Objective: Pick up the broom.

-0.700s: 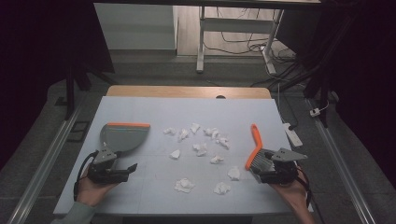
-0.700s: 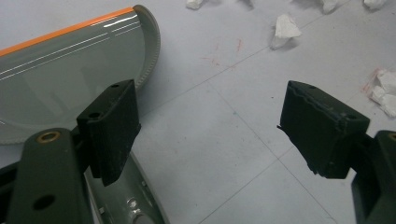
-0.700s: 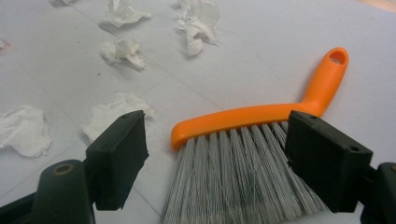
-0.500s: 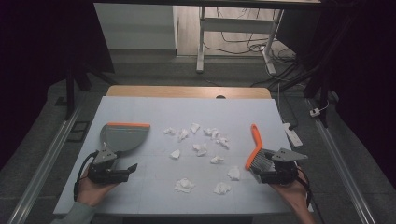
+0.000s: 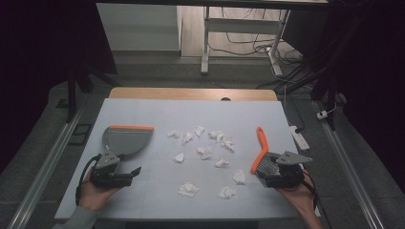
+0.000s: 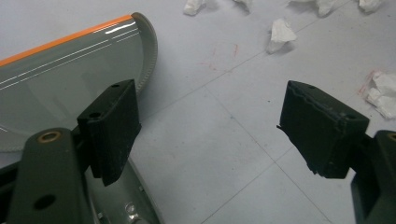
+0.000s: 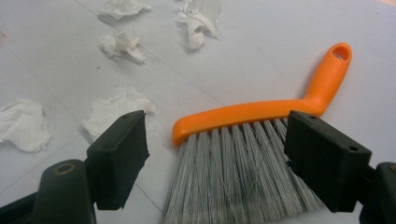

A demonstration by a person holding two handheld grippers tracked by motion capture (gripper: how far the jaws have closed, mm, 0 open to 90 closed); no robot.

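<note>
Right gripper view: brush bristles between spread, released right tool jaws.

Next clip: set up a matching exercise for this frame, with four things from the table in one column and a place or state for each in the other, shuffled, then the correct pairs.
Things:
1. dustpan
2. brush
3. paper scraps
4. left hand-held gripper

Places or states:
A. scattered across the middle of the table
B. open, jaws empty
C. lying at the table's left, orange edge away from the person
D. bristles between the open jaws of the right hand-held gripper

Pairs: 1-C, 2-D, 3-A, 4-B
</note>
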